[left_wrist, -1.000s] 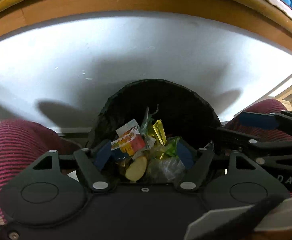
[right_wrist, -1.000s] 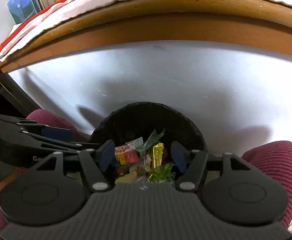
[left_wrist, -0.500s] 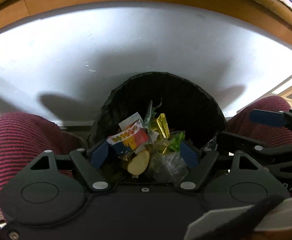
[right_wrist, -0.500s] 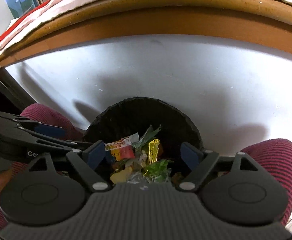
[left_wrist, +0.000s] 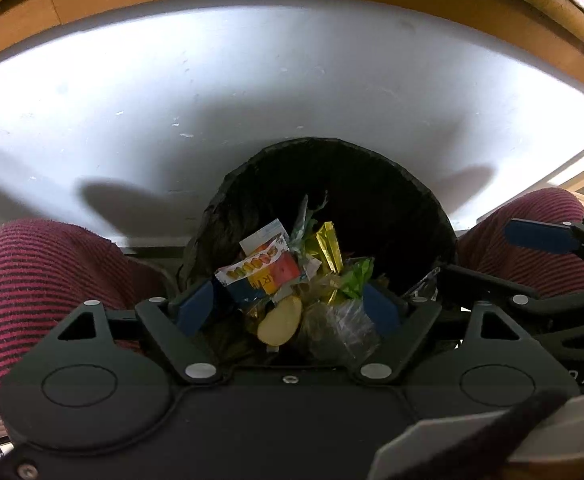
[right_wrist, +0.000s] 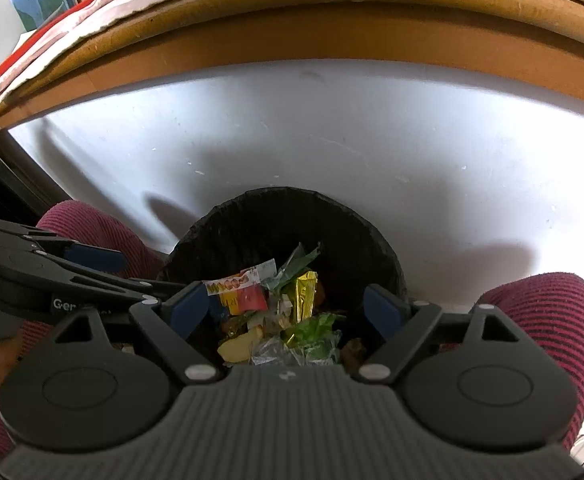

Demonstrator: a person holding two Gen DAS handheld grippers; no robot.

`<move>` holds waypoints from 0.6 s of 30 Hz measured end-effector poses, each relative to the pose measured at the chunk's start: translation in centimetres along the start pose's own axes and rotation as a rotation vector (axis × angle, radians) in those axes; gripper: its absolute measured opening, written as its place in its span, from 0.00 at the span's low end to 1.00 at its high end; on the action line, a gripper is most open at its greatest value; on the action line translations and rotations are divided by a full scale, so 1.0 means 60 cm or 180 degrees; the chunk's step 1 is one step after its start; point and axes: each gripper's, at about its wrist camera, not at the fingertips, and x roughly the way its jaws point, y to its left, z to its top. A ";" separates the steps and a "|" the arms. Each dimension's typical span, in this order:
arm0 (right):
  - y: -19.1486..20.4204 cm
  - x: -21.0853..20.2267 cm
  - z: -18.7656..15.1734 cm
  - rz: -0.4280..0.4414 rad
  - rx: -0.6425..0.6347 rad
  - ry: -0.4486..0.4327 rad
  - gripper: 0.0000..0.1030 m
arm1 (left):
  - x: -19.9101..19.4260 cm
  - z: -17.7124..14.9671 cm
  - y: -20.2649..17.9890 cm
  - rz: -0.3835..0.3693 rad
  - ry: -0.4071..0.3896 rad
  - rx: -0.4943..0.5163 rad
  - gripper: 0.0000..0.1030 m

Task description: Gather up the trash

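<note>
Left claw (left_wrist: 288,308) opening, right claw (right_wrist: 288,308) wide, both empty above bin (right_wrist: 376,240).

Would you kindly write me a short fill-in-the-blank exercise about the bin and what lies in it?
1. The bin is lined with a bag of the colour ____.
2. The shiny wrapper beside the red and yellow packet is coloured ____.
3. The bin stands between the person's two ____.
4. The jaws of the right hand-held gripper stand ____ above the trash.

Missing words: black; gold; knees; open
</note>
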 end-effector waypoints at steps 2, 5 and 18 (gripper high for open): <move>0.000 0.001 -0.001 0.0002 0.0006 0.0004 0.89 | 0.001 0.000 0.000 0.0002 0.0010 -0.0006 0.79; 0.000 0.001 -0.002 0.0004 0.0014 0.0008 0.89 | 0.002 0.000 0.000 0.0000 0.0021 -0.0021 0.79; 0.002 0.002 -0.004 0.0006 0.0014 0.0025 0.89 | 0.001 -0.004 0.001 0.0028 0.0011 -0.0010 0.80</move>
